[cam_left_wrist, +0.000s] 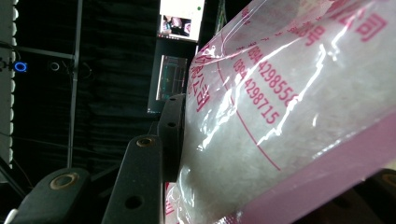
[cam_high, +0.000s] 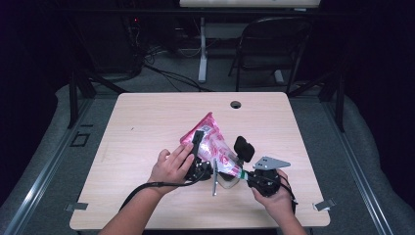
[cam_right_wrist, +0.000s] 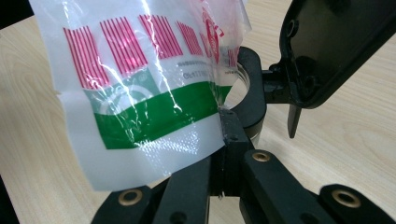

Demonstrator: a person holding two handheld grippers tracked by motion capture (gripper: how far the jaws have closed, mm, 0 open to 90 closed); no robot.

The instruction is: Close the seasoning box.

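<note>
A pink, white and green printed plastic bag (cam_high: pixel 211 139) with white grains inside is held up over the table's middle. My left gripper (cam_high: pixel 199 136) is shut on its upper part; in the left gripper view the bag (cam_left_wrist: pixel 280 116) bulges against the left jaw, and the gripper (cam_left_wrist: pixel 261 149) clamps it. My right gripper (cam_high: pixel 243 174) is shut on the bag's lower green-and-white end (cam_right_wrist: pixel 140 93), its jaws meeting (cam_right_wrist: pixel 222 119) on the plastic edge. A black flat-headed object (cam_high: pixel 243 148) with a ring part (cam_right_wrist: pixel 250 88) stands just behind that end.
The light wood table (cam_high: pixel 147 122) has a cable hole (cam_high: pixel 236 104) at its far edge. A clear piece and a thin metal rod (cam_high: pixel 214 183) sit under the bag's lower end. A folding chair (cam_high: pixel 274 44) and floor cables lie beyond the table.
</note>
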